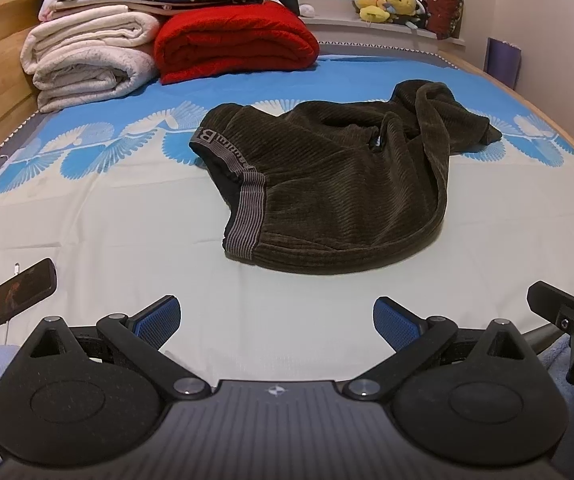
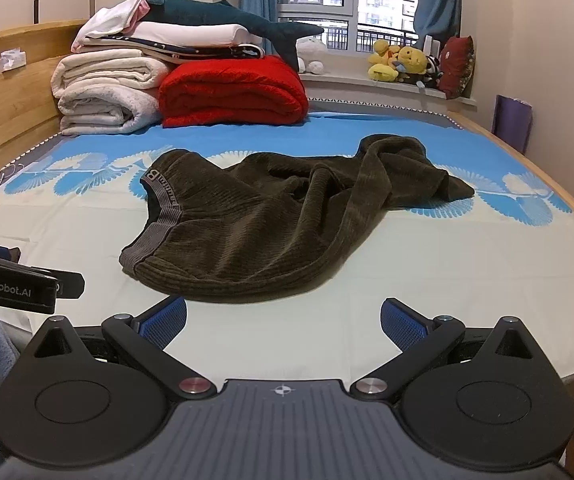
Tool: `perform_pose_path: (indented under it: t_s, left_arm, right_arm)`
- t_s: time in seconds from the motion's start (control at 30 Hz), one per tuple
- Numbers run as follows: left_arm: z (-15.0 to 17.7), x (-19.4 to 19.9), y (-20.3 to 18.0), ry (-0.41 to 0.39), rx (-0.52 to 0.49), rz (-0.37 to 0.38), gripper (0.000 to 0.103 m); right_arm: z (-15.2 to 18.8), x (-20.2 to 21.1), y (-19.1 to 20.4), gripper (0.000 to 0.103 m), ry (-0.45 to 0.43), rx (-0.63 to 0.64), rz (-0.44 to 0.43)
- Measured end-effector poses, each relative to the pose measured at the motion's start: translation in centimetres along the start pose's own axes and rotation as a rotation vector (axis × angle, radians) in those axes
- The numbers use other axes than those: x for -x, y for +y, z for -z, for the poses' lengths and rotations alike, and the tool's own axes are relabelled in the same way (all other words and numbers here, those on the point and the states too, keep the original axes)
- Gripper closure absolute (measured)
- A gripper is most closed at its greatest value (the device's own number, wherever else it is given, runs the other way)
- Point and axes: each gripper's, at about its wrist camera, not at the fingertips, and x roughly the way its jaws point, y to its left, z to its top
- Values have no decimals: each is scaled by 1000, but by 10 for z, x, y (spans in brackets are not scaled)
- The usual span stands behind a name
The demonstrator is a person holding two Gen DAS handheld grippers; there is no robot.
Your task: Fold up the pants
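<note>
Dark brown corduroy pants [image 1: 335, 184] lie crumpled on the bed, their grey elastic waistband [image 1: 247, 216] facing left and the legs bunched toward the far right. They also show in the right wrist view [image 2: 271, 220]. My left gripper [image 1: 275, 322] is open and empty, hovering over the sheet short of the pants. My right gripper [image 2: 283, 322] is open and empty, just in front of the pants' near edge. Part of the right gripper shows at the right edge of the left wrist view [image 1: 567, 320].
The bed sheet [image 1: 127, 240] is pale with a blue fan pattern. Folded white blankets [image 1: 91, 56] and a red blanket [image 1: 235, 40] are stacked at the head. A phone [image 1: 19, 292] lies near left. Plush toys [image 2: 403, 60] sit on the windowsill. A wooden bed rail [image 2: 567, 184] runs along the right.
</note>
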Motion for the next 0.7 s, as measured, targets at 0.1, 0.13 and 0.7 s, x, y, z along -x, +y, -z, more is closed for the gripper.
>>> perform_pose_path:
  t_s: [0.1, 0.13, 0.7]
  left_arm:
    - [1, -1, 0, 1, 1, 0, 0]
    - [1, -1, 0, 1, 1, 1, 0]
    - [-1, -6, -2, 15, -4, 1, 0]
  right_arm:
    - [0, 0, 0, 1, 1, -2, 1]
    - [0, 0, 0, 1, 1, -1, 1]
    - [0, -7, -1, 1, 15, -2, -7]
